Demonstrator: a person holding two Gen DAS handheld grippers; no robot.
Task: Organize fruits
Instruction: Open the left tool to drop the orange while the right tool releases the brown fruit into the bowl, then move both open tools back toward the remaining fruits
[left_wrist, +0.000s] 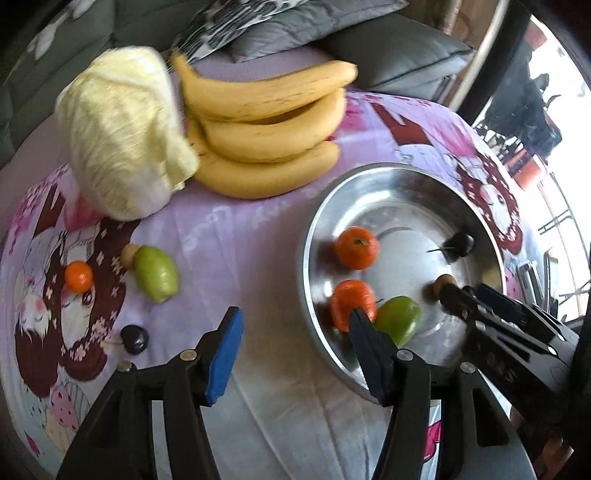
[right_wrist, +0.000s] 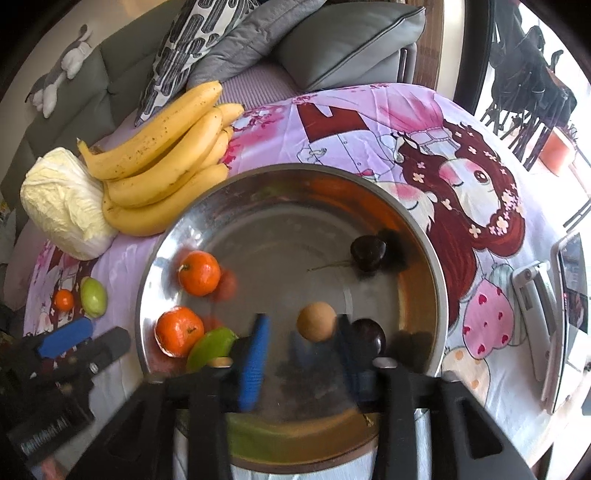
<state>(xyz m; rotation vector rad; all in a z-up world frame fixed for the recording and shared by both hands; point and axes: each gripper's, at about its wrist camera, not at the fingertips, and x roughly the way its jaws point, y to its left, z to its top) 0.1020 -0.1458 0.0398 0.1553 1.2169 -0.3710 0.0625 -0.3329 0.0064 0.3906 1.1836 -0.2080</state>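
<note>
A steel bowl (left_wrist: 406, 170) (right_wrist: 295, 168) on the printed cloth holds two oranges (right_wrist: 199, 273) (right_wrist: 179, 330), a green fruit (right_wrist: 210, 347), two dark cherries (right_wrist: 367, 251) (right_wrist: 367, 334) and a small brown round fruit (right_wrist: 316, 321). My right gripper (right_wrist: 303, 354) hangs over the bowl's near side, open; the brown fruit lies between its fingertips, with a gap at the left pad. My left gripper (left_wrist: 295, 354) stands open and empty over the cloth at the bowl's left rim. On the cloth to its left lie a green fruit (left_wrist: 155, 273), a small orange (left_wrist: 78, 276), a cherry (left_wrist: 135, 339) and a brown fruit (left_wrist: 129, 253).
A bunch of bananas (left_wrist: 266, 122) (right_wrist: 162, 162) and a pale cabbage (left_wrist: 122, 133) (right_wrist: 62, 203) lie at the far left of the table. A white phone stand (right_wrist: 535, 295) sits at the right edge. Sofa cushions (right_wrist: 332, 40) are behind the table.
</note>
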